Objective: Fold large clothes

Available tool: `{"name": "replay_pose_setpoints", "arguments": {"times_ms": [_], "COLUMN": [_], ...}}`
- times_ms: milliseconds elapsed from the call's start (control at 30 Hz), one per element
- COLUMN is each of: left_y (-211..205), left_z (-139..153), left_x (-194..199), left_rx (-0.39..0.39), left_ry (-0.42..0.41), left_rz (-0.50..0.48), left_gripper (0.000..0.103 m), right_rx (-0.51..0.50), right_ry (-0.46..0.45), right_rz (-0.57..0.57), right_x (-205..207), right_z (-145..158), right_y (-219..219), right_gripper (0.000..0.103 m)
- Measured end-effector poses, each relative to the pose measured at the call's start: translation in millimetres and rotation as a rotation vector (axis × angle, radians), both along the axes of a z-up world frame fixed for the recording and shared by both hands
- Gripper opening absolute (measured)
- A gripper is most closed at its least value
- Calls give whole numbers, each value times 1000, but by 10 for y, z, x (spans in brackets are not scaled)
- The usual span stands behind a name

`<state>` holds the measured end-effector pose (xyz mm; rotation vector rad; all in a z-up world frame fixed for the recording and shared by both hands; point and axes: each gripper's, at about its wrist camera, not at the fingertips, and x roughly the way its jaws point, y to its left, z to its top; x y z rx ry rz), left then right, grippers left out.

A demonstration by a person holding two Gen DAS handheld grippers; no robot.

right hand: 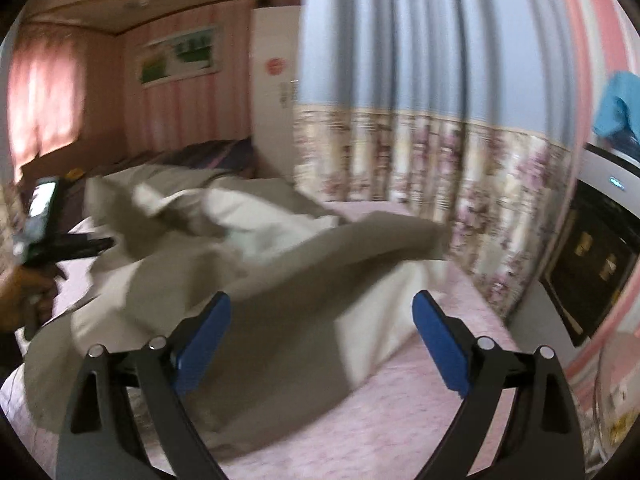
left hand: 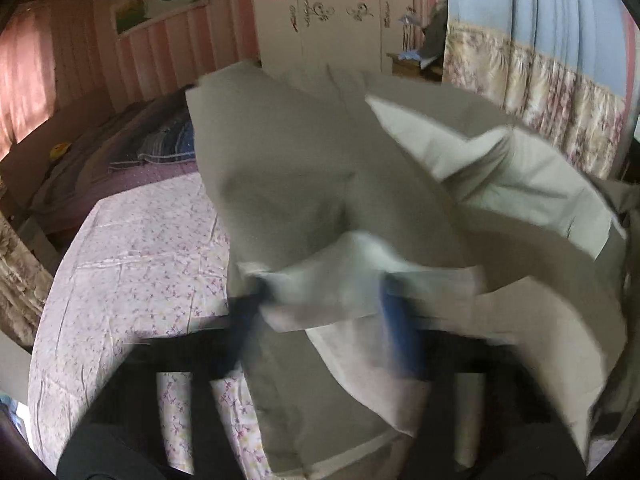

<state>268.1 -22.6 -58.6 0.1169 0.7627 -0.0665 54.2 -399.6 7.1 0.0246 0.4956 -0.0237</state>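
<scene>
A large beige garment (left hand: 304,168) billows up over the flowered bed sheet (left hand: 132,264) and fills the middle of the left wrist view. My left gripper (left hand: 324,312) is blurred, with a pale fold of the garment pinched between its fingers. The right wrist view shows the garment (right hand: 248,264) lying crumpled across the pink bed (right hand: 420,400). There the left gripper (right hand: 96,245) meets its far left edge, held by a person's hand (right hand: 24,292). My right gripper (right hand: 322,320) stands wide open just above the garment's near side. Nothing sits between its blue pads (right hand: 436,344).
A blue and floral curtain (right hand: 420,120) hangs along the bed's right side. A dark cabinet (right hand: 592,264) stands at the far right. Pillows (left hand: 160,144) and a dark blanket lie at the bed's head. A white wardrobe (left hand: 332,20) stands behind them.
</scene>
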Motion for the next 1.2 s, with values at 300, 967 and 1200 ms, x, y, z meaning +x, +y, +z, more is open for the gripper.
{"name": "replay_pose_setpoints", "arguments": {"times_ms": [300,967,1200], "left_y": [973,1877,1872], "left_z": [186,-48,-84], "left_x": [377,-1499,-2566], "left_rx": [127,-82,-91], "left_ry": [-47,-73,-113], "left_rz": [227,266,243], "left_gripper": [0,79,88], "right_rx": [26,93,-1], "right_ry": [33,99,115], "right_rz": [121,425,379], "right_x": [11,-444,-668], "right_z": [-57,-345,-513], "right_y": [557,1782,2038], "right_gripper": [92,94,94]}}
